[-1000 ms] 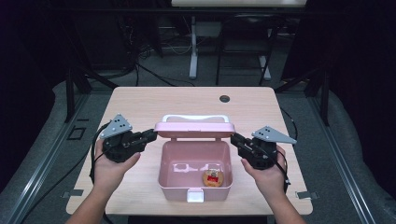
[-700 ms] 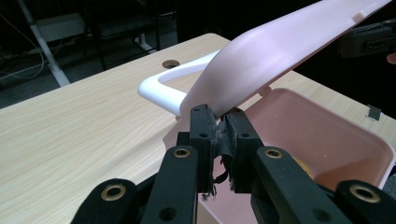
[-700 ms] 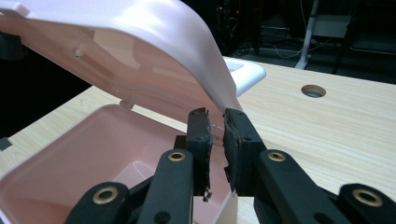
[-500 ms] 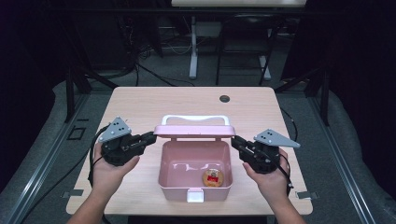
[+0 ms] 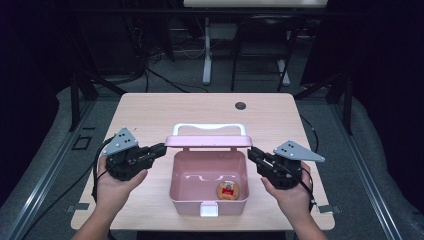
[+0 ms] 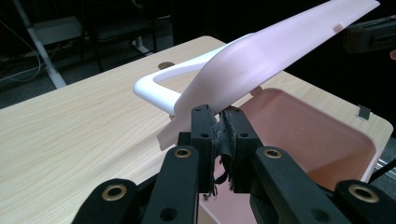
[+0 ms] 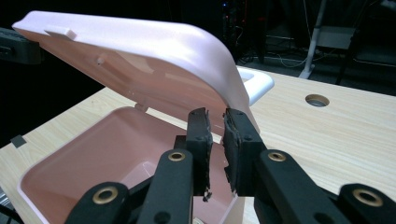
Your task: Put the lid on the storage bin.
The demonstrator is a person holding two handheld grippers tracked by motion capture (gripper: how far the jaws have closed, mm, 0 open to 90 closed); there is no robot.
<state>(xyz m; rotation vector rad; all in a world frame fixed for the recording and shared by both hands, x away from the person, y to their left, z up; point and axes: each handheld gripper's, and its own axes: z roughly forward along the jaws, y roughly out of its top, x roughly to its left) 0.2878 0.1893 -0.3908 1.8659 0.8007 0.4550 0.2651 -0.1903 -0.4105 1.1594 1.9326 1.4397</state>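
The box and its lid look like smooth pink plastic with a soft sheen – the handle glossy white. The table is matt pale wood-grain. The gripper pads look rough, frayed black.

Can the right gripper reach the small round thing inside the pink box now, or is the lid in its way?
Probably not yet. The right gripper is shut on the lid, which hangs half open over the pink box; the round thing lies uncovered near the front.

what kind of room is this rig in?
Probably a lab or recording studio: a lone wooden table with a cable hole, dark drapes around it, loose cables and metal stands on grey floor.
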